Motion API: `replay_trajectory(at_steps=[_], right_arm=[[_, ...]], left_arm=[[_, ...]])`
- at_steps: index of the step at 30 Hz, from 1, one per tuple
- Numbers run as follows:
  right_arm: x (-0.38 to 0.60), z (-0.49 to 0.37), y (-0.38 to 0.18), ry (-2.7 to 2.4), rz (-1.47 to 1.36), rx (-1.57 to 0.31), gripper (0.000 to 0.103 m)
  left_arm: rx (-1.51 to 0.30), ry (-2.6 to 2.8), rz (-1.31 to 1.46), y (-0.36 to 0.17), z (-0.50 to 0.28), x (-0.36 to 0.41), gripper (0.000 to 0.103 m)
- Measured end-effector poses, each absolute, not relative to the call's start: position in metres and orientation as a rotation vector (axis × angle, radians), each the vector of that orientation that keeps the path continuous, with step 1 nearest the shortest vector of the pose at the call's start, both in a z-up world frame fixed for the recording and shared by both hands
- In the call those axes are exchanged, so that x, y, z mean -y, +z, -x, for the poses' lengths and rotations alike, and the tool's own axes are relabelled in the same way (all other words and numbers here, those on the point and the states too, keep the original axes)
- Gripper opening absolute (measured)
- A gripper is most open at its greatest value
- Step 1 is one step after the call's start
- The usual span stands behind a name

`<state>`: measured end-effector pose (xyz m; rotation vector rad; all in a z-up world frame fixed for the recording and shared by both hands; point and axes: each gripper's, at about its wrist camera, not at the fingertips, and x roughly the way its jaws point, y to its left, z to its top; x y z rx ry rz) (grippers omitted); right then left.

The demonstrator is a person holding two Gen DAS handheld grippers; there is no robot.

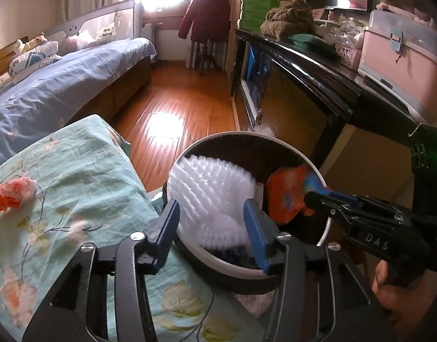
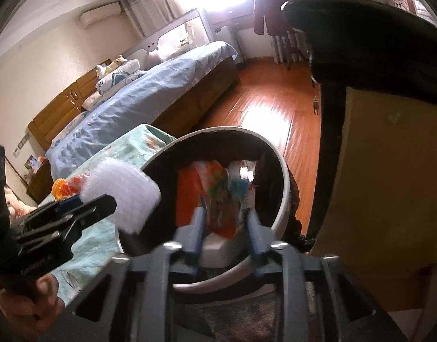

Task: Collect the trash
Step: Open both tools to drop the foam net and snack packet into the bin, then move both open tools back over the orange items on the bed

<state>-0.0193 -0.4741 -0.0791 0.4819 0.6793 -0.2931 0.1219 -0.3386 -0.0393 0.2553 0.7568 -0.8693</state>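
Observation:
A round white-rimmed trash bin (image 1: 238,134) with a dark liner stands beside the floral cloth. My left gripper (image 1: 212,203) hangs over the bin's near rim, its blue fingers apart with a white foam net (image 1: 212,188) loose between them. My right gripper (image 2: 225,212) is over the bin too, jaws apart, with a blurred orange snack wrapper (image 2: 209,196) between and beyond its fingers. In the left wrist view, the right gripper (image 1: 312,196) comes in from the right at the wrapper (image 1: 286,199). A white block (image 2: 215,248) lies low in the bin (image 2: 285,188).
Crumpled orange and pink scraps (image 1: 13,193) lie on the green floral cloth (image 1: 75,176) to the left of the bin. A dark cabinet (image 1: 332,85) stands close on the right. Wooden floor (image 1: 175,99) and a blue-covered bed (image 1: 61,79) lie beyond.

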Motion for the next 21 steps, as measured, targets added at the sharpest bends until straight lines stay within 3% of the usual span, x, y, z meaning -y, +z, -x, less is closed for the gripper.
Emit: replay_trajectory(at_steps=[1, 5, 9, 16, 21], right_arm=[[0.474, 0.020, -0.078, -0.295, -0.484, -0.672, 0.045], [0.473, 0.023, -0.074, -0.293, -0.494, -0.660, 0.050], [0.466, 0.025, -0.071, -0.269, -0.508, -0.633, 0.076], [0.430, 0.012, -0.065, -0.177, -0.497, -0.629, 0.088], [0.407, 0.002, -0.061, -0.123, -0.488, -0.626, 0.090]], left_arm=[[-0.762, -0.867, -0.246, -0.040, -0.122, 0.336, 0.055], [-0.779, -0.853, -0.221, -0.042, -0.123, 0.323, 0.056], [-0.785, -0.816, -0.169, -0.042, -0.126, 0.296, 0.059], [-0.788, -0.733, -0.110, -0.045, -0.135, 0.250, 0.064], [-0.776, -0.661, -0.070, -0.045, -0.142, 0.211, 0.068]])
